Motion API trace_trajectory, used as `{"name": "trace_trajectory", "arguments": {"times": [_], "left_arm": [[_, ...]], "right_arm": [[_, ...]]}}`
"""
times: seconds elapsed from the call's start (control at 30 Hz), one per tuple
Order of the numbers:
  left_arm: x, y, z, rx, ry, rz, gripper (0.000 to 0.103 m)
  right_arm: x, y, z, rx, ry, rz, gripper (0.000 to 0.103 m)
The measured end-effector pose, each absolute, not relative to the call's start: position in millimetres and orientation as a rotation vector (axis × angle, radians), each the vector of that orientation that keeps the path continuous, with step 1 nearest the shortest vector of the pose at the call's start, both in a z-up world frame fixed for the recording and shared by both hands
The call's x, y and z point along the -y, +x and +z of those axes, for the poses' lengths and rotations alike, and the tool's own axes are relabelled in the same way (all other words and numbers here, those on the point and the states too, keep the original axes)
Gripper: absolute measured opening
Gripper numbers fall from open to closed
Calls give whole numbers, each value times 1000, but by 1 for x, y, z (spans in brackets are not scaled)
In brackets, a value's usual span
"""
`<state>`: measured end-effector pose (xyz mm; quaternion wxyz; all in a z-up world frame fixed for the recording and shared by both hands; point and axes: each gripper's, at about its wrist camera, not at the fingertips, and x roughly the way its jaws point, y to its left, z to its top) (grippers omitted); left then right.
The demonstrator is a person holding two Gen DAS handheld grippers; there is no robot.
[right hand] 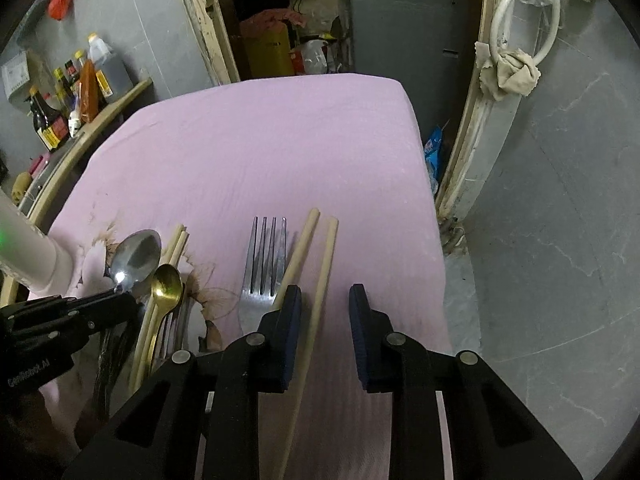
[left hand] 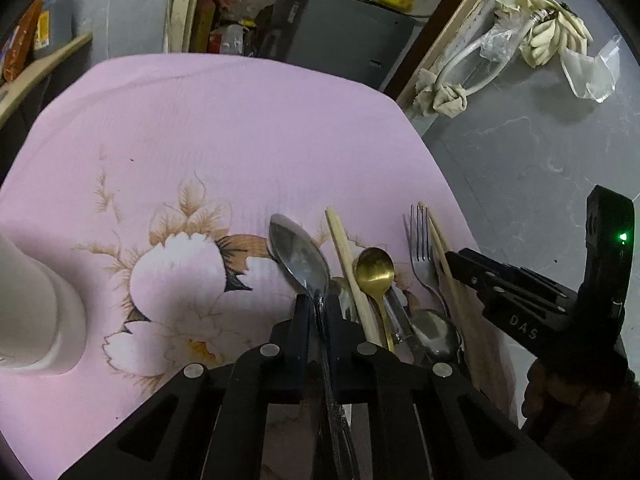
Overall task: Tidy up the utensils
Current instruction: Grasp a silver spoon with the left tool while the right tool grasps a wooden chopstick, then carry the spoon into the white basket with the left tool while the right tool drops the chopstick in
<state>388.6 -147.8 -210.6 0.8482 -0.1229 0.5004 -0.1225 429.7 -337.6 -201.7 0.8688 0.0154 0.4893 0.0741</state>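
Observation:
My left gripper point(left hand: 317, 300) is shut on the neck of a large silver spoon point(left hand: 298, 252), whose bowl points away over the pink flowered cloth point(left hand: 240, 128). To its right lie a pale chopstick point(left hand: 348, 268), a gold spoon point(left hand: 374, 266), another silver spoon point(left hand: 434, 334) and a fork point(left hand: 422, 248). In the right wrist view my right gripper point(right hand: 326, 296) stands open over two pale chopsticks point(right hand: 328, 248). One runs between the fingers near the left pad. The other passes under the left finger point(right hand: 292, 312), beside the fork point(right hand: 264, 264). My left gripper point(right hand: 120, 298) shows at lower left.
A white cylindrical holder point(left hand: 40, 304) stands on the cloth at the left. The table's right edge point(right hand: 434, 220) drops to a grey tiled floor close to the chopsticks. Sauce bottles point(right hand: 80, 88) line a shelf at the far left.

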Motion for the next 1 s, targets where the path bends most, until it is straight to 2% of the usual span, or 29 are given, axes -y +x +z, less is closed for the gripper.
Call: {"name": "trace_trajectory", "arguments": {"times": [0.33,0.37,0.4,0.53,1.0], "left_arm": [[152,411,-211,-1139,-275,-286,8],[151,413,-212,-1151,-280,-285,8],[152,415,-212,-1161,-286,-281,8],[151,411,-211,-1175,-289,-259,3],[114,348,-128,-911,-377,-263,3]], "right_arm": [[326,447,-195,-1104,-5,107,22],[327,449,-194,-1116,2,105,16],[328,450,-193,-1122,12,107,5],[342,449,-189,-1133,158,128,4],[364,352,-103,-761,398,181,4]]}}
